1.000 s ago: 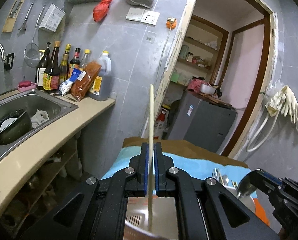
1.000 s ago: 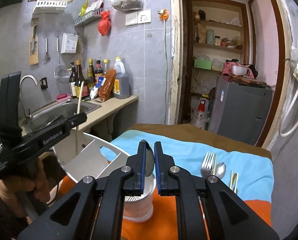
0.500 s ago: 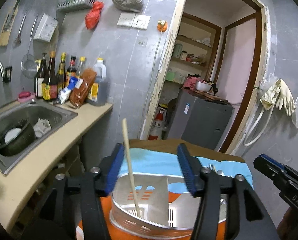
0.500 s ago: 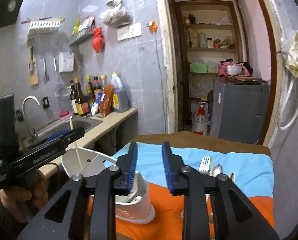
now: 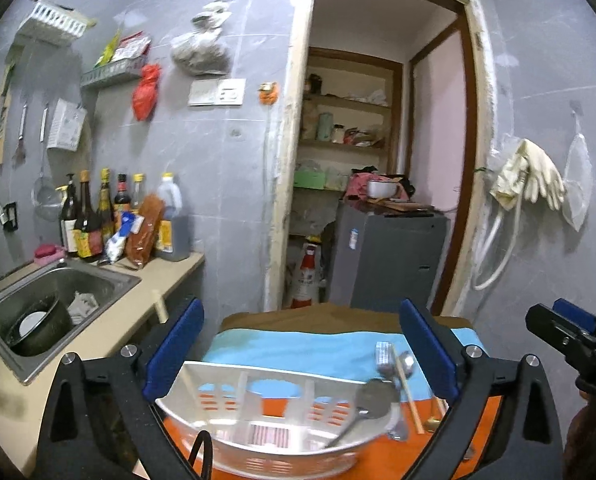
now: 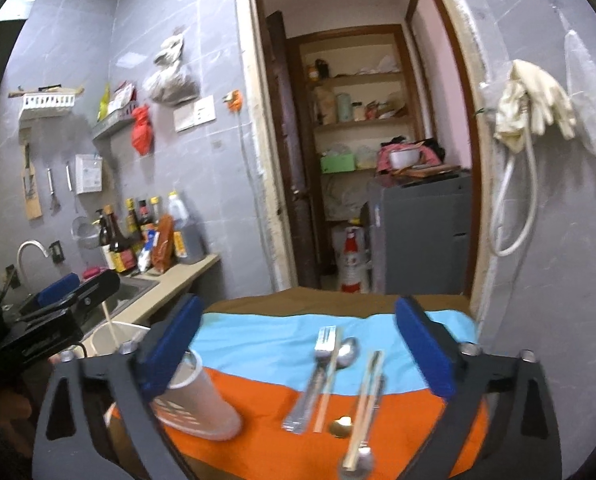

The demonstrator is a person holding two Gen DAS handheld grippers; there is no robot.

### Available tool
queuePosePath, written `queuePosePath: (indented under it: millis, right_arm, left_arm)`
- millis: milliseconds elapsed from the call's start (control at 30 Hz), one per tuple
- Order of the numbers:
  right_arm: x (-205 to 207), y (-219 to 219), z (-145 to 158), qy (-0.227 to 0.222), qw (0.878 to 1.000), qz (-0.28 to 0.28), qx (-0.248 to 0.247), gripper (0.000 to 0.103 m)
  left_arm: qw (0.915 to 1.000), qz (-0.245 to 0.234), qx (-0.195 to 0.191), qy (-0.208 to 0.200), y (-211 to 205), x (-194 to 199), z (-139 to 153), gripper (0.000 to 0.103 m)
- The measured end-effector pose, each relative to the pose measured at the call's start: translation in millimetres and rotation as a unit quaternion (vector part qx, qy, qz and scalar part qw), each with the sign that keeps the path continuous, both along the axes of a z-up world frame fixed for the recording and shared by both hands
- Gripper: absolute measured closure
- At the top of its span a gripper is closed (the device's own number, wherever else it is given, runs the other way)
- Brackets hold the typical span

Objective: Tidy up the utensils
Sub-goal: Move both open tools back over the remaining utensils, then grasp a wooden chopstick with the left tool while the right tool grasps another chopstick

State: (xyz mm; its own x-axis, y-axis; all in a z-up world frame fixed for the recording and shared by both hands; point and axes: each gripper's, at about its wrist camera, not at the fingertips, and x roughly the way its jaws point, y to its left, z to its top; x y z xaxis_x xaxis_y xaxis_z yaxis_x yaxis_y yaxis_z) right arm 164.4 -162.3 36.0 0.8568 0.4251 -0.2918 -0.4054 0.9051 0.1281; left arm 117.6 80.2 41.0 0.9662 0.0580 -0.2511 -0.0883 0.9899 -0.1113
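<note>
A white plastic utensil holder (image 5: 258, 428) stands on the orange part of a blue and orange cloth (image 6: 266, 348) covering a table. Inside it lean one spoon (image 5: 361, 408) and one pale chopstick (image 6: 110, 328). Beside the holder, on the cloth, lie one fork (image 6: 317, 372), another spoon (image 6: 347, 354) and several chopsticks (image 6: 367, 392); farther spoons are too blurred to count. The left gripper (image 5: 298, 356) hangs over the holder, its jaws having just spread wide with nothing between them. The right gripper (image 6: 298, 356) has likewise just opened, gripping nothing. A counter with a sink (image 5: 58, 292) stands left.
</note>
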Motion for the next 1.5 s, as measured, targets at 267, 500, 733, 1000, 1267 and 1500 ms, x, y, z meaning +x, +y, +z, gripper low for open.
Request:
queuePosePath:
  millis: [267,500,733,1000,1267,1500]
  right_arm:
    - [4.7,-55.2,-4.6,0.001,0.999,-0.032,-0.014,0.0]
    - [23.4,-97.9,-21.9,0.019,0.998,-0.049,-0.026,0.0]
    - [52.0,-121.8,-42.8,0.055,0.998,-0.038,-0.021,0.001]
    - [81.9,-132.6,-75.4,0.119,0.993,-0.016,-0.015,0.026]
    - [111.9,-126.5,-103.0,0.17,0.985,0.017,-0.009,0.045]
    - [139.4,-104.8,-117.3,0.208,0.977,0.045,-0.007,0.064]
  left_arm:
    - [0.9988,-0.047,0.011,0.012,-56.7,7.2,-8.8,0.007]
    - [0.9961,-0.081,0.005,0.034,-97.6,23.6,-24.0,0.007]
    - [0.9935,-0.094,-0.008,0.065,-130.7,48.0,-44.3,0.007]
    - [0.9913,-0.083,-0.007,0.102,-149.2,87.8,-67.4,0.02]
    - [0.9841,-0.065,0.0,0.165,-152.2,139.8,-103.0,0.052]
    - [0.9716,-0.048,-0.008,0.232,-145.0,178.4,-135.3,0.074]
